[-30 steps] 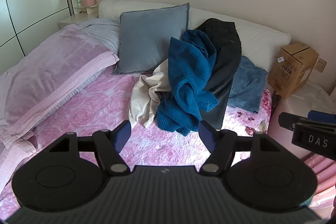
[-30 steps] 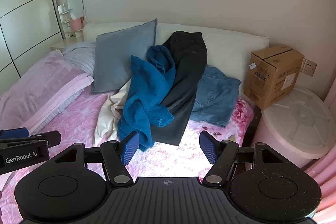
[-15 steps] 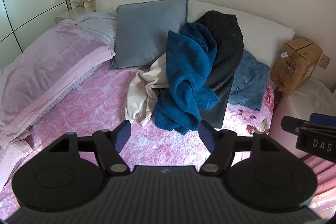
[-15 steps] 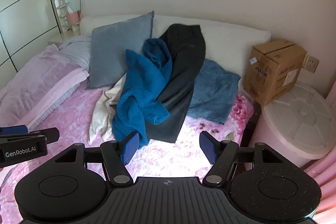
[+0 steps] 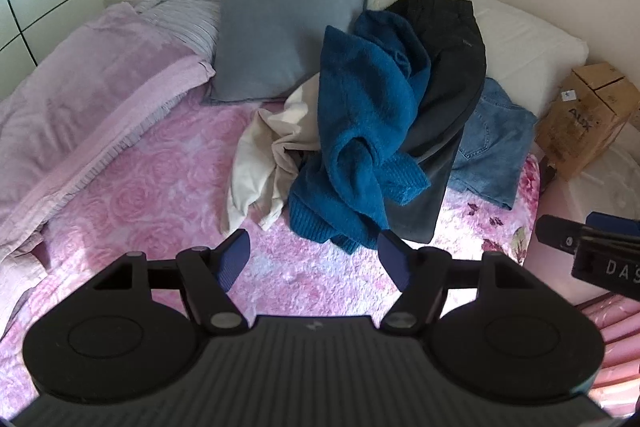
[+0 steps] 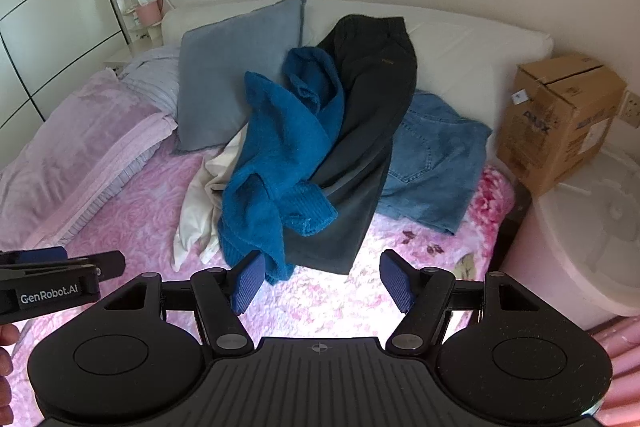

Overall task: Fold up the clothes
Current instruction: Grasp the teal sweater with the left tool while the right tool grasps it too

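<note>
While both tools (image 5: 314,259) (image 6: 322,281) hang spread and empty, the blue sweater (image 6: 276,163) lies just beyond their tips.

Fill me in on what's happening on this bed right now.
A person holds a gripper in each hand over a pink floral bed; nothing is picked up yet. The left gripper and right gripper are both open and empty, pointed at an unfolded pile: a blue sweater draped over dark trousers, a cream garment beside it and jeans behind. Folding has not begun.
</note>
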{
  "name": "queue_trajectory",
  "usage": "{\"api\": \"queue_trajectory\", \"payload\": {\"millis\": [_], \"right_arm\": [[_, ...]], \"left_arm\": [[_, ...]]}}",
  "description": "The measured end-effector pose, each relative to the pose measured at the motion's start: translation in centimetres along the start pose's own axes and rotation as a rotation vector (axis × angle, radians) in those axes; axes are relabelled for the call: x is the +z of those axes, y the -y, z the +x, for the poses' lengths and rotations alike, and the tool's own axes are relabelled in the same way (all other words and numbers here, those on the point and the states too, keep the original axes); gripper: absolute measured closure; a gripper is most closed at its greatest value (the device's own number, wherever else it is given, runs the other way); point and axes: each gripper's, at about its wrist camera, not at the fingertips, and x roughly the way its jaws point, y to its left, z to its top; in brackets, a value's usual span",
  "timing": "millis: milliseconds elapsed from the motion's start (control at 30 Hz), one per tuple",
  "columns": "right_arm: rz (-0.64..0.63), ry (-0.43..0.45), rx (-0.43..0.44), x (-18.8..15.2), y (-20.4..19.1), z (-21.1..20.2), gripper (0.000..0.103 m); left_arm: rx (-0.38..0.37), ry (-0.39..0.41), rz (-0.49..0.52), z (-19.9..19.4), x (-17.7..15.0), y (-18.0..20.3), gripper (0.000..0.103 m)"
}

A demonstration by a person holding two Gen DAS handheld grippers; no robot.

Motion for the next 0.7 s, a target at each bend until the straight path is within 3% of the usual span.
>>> {"api": "queue_trajectory", "payload": {"millis": [267,700], "right_arm": [[-0.003,-0.053,0.028,3.8,3.4,6.1,0.036],[0.035,-0.183,0.060,9.7,8.8,17.7,0.036]], "left_arm": [[0.008,-0.022,-0.011,6.4,3.7,2.0,0.036],[0.026,-0.138,-0.062,18.3,8.7,3.7,0.036]]}}
